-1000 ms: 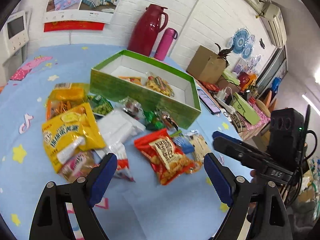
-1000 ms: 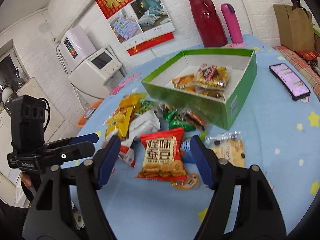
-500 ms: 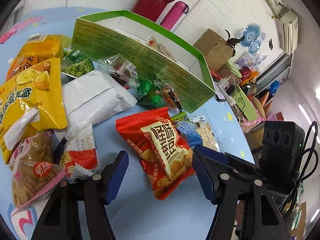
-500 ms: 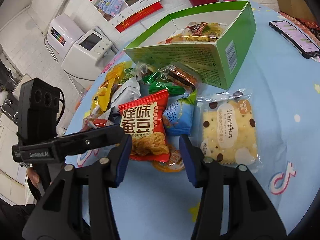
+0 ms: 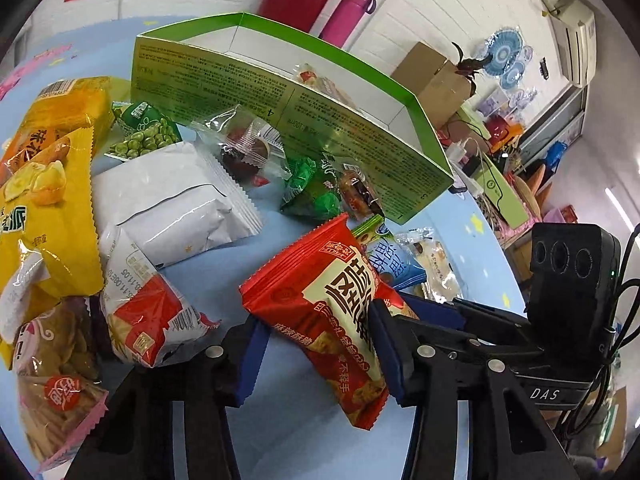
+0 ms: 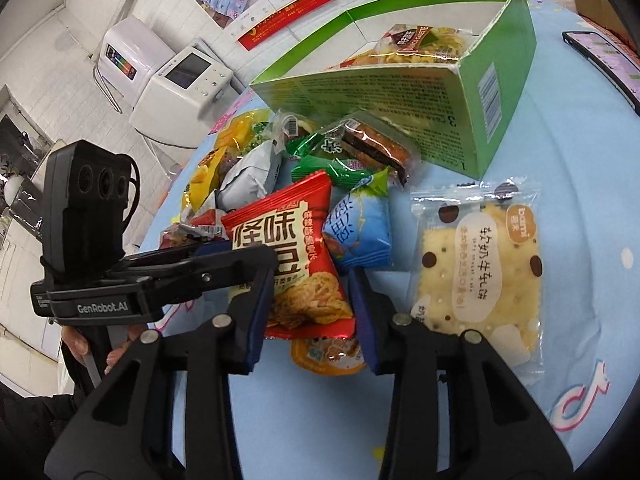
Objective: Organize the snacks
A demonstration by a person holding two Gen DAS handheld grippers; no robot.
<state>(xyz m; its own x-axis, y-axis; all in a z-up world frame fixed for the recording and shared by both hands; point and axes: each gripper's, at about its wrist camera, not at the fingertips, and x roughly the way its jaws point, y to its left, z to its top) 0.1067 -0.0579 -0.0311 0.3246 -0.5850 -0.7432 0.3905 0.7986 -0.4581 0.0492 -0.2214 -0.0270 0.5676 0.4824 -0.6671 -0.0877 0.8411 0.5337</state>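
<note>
A light blue tablecloth (image 6: 560, 152) with stars covers the table, and an open green cardboard box (image 5: 304, 92) sits on it holding a couple of packets. In front of the box lies a loose heap of snacks: a yellow chip bag (image 5: 44, 184), a white foil pouch (image 5: 168, 208), and a clear-wrapped cream cracker pack (image 6: 480, 260). Both the left gripper (image 5: 316, 344) and the right gripper (image 6: 308, 308) straddle the red crinkly bean-snack bag (image 6: 292, 256), blue pads parted either side, not clearly pressing it.
</note>
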